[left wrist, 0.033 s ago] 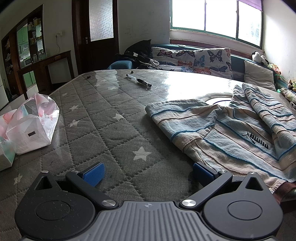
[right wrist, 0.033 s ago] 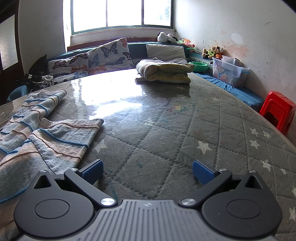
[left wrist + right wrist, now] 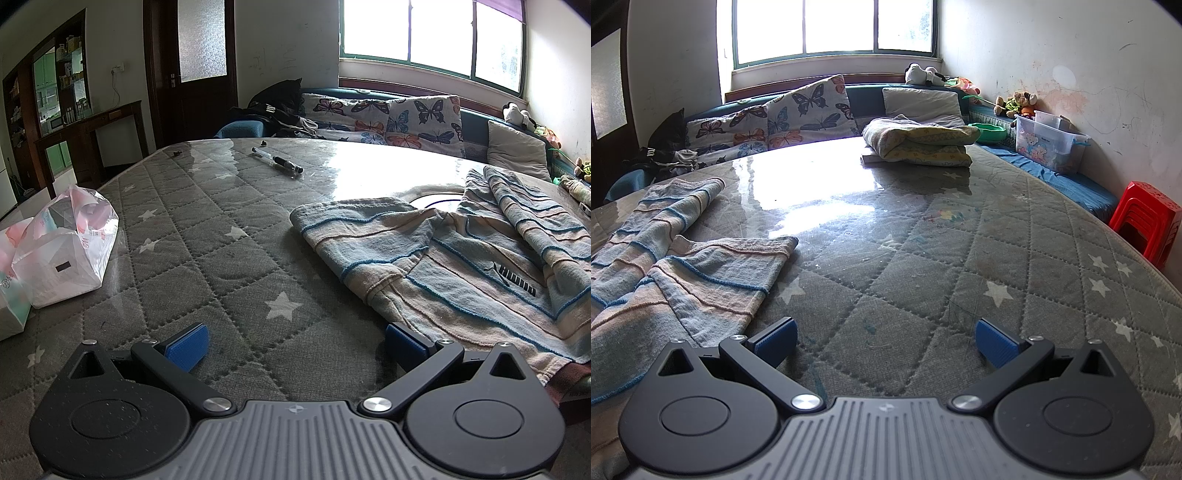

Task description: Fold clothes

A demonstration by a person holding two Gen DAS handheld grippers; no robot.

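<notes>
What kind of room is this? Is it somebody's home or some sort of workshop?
Most likely a lived-in home. A striped garment lies on a quilted, star-patterned table. Behind it runs a bench with butterfly cushions under a window, with soft toys and a red plastic stool along the wall.

Daylight pours in from the window [image 3: 430,35] at twelve to one o'clock, blown out white. It throws strong glare on the glossy tabletop [image 3: 820,177]. The room's left side stays dim. Both views are sharp, with fisheye bending and dark corners.
</notes>
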